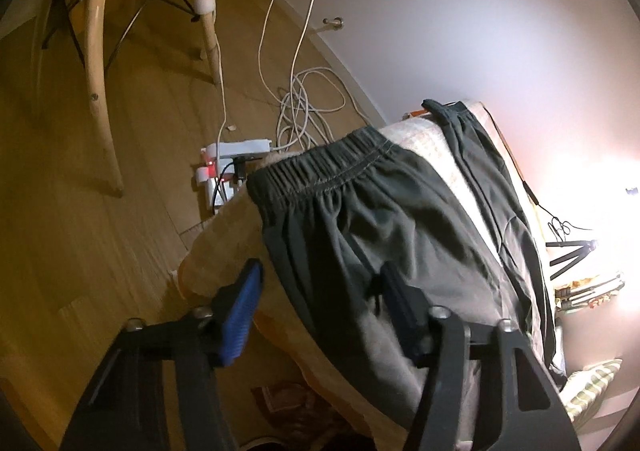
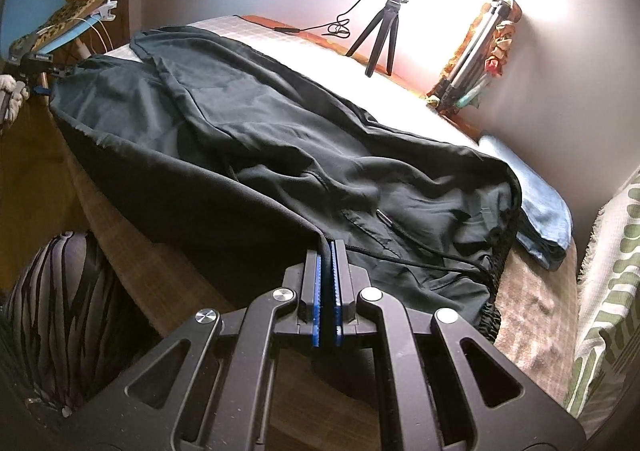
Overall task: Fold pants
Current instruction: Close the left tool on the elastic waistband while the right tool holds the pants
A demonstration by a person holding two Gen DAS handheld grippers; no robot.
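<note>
Dark, thin, limp cloth: the pants (image 2: 280, 139) sprawl across the table (image 2: 532, 323). Nearest us, our right claw (image 2: 327, 275) is clamped on their near edge; our left claw (image 1: 320, 311) gapes beside the waistband (image 1: 320, 175), the sturdiest grip.

Left gripper (image 1: 320, 303): I see my two fingers spread wide, the blue ribbed pad (image 1: 240, 315) of one facing inward, the other finger's pad dark and turned away from me.
Left jaws: well apart, one finger off the table's side, the other over dark cloth.
Right gripper (image 2: 329, 251): my fingers are pressed together, the blue pads (image 2: 318, 283) nearly meeting with only a thin slit between.
Right grip: the tips pinch a cloth edge.
Left gripper from the right wrist view (image 2: 38, 65): small, far off, beside a gloved hand (image 2: 14, 99); state unreadable there.
</note>
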